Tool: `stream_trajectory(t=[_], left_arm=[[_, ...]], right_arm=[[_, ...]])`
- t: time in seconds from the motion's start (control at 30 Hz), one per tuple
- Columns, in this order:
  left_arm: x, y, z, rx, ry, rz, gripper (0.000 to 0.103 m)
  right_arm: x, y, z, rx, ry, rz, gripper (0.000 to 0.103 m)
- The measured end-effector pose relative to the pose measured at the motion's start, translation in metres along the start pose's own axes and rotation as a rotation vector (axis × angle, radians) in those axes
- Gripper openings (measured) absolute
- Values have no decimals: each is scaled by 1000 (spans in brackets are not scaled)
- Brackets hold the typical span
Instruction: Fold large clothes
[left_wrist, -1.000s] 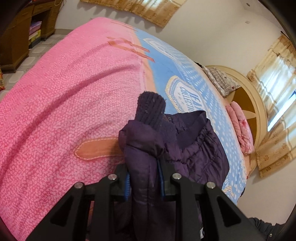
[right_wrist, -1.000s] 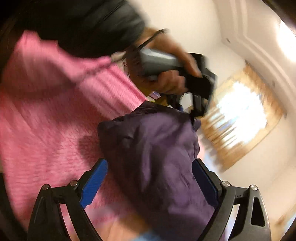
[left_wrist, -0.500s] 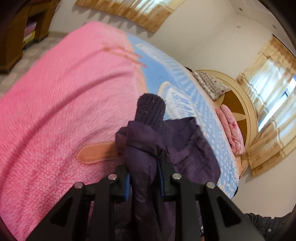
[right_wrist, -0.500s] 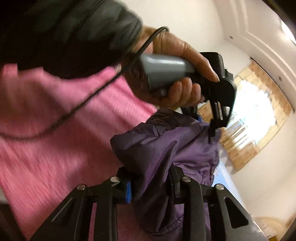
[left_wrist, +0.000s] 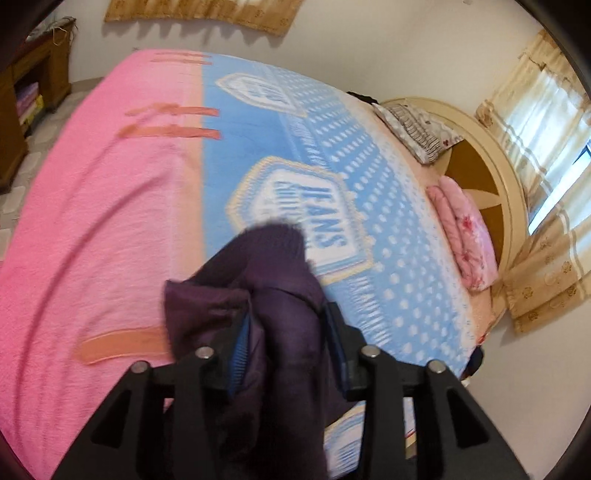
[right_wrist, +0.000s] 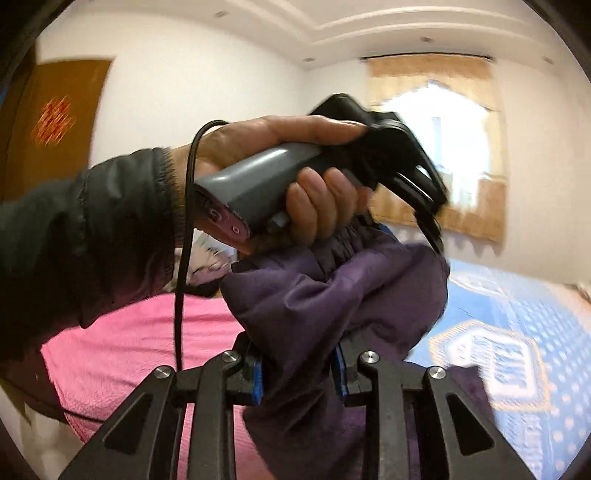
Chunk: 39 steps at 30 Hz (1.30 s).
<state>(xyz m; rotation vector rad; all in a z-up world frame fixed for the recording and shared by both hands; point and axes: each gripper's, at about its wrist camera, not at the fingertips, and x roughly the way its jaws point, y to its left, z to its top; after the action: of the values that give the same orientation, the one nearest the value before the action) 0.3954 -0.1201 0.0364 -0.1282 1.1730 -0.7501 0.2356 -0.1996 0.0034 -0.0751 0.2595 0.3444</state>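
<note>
Pink and blue bedspread fills most of the left wrist view, with a round headboard and curtained window at the right edge. At the lower centre of that view a purple padded jacket is bunched up above the bedspread, a fold of it running between the blue pads of the left gripper. Its jaws have just been opening, and the fabric sits between them; the blur leaves it unclear whether the pads still press on it. In the right wrist view the right gripper pinches another fold of the jacket at the lower centre, its jaws drawn close on the cloth. Above it, a person's hand in a dark sleeve grips the grey handle of the other gripper.
</note>
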Motion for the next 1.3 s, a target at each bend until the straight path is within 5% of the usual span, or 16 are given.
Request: stream_trajectory(t=[0.17,0.3,0.4,0.53,0.63,0.77,0.83,0.97,1.13,1.3], left_arm=[[57,-84,17,109,70,-90,65],[81,-155,2,324,24,-32,73],[81,-176,-13,453,-106,128,76],[74,-138,-54,535,-196,328,81],[78,-91,-85,522,-223,438,94],[98,-49,-112,429,-209,441,97],[108,-46,-119,397,-277,443,103],[121,-55,-118,395,-319,462,103],[127,-59,-114,395,-287,456,103],[131,-60,-115,382,-265,446,103]], right_arm=[[-27,-67,-36,193,38,-45,27],[-31,-119,-78,372,67,-66,27],[-43,-147,-102,468,83,-64,26],[-50,-175,-121,581,105,-38,26],[-41,-182,-119,634,113,-12,26],[-38,-203,-127,659,129,17,26],[-36,-205,-127,651,136,23,27],[-51,-219,-121,681,153,-29,53],[-65,-236,-85,600,78,-176,59],[-36,-244,-35,516,65,-206,59]])
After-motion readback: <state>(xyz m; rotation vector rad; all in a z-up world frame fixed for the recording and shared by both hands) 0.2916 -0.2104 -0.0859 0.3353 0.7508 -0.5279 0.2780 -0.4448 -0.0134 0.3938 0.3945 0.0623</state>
